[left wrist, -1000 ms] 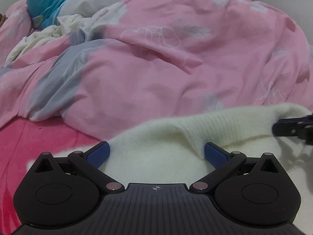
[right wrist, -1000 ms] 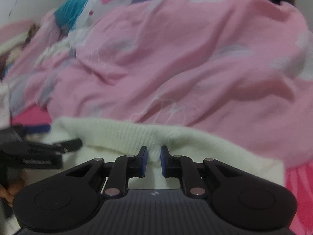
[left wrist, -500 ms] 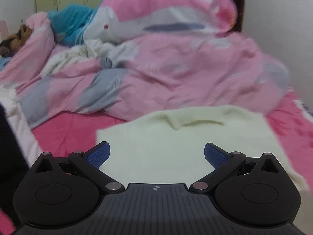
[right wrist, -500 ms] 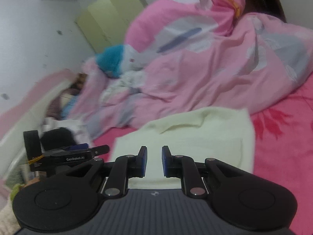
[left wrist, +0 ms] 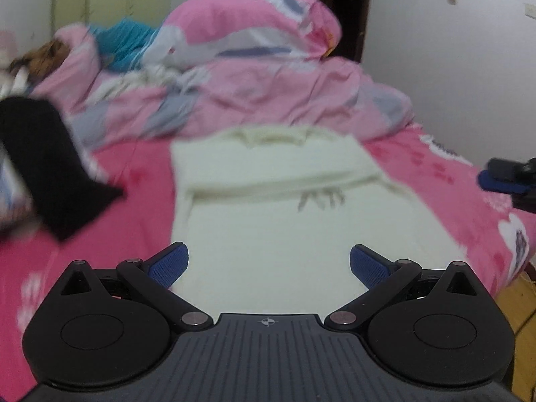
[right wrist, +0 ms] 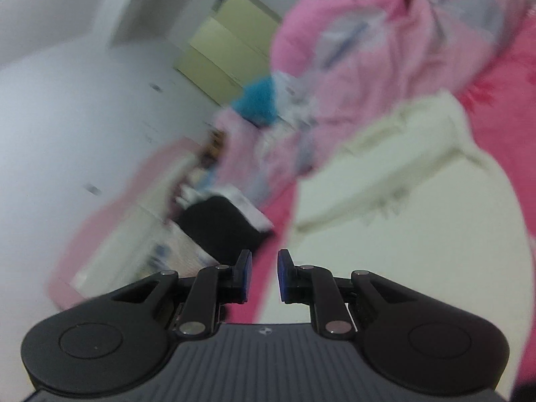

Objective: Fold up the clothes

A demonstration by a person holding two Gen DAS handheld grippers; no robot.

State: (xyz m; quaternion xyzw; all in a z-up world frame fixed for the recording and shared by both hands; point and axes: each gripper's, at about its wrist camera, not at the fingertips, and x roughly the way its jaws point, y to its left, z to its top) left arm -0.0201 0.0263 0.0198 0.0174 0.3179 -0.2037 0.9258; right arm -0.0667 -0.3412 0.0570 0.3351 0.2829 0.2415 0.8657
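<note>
A cream knit sweater [left wrist: 284, 207] lies flat on the pink bed sheet [left wrist: 435, 174], its top part folded down over the body and its collar toward the duvet. My left gripper [left wrist: 269, 264] hovers above the sweater's near end, open wide, with nothing between its fingers. My right gripper [right wrist: 264, 274] is tilted, off the sweater's [right wrist: 418, 217] left edge. Its jaws stand a narrow gap apart and hold nothing. Its tip [left wrist: 502, 177] also shows at the right edge of the left wrist view.
A crumpled pink and grey duvet [left wrist: 268, 93] is heaped behind the sweater. A black garment [left wrist: 43, 167] lies on the bed to the left. Teal fabric [left wrist: 124, 43] sits at the far end. A pale green wardrobe [right wrist: 227, 50] stands behind. Wooden floor [left wrist: 516, 301] shows at right.
Both grippers have pulled back and up from the sweater's collar edge, so the whole sweater now shows. The right wrist view has tilted. The left gripper stayed wide open.
</note>
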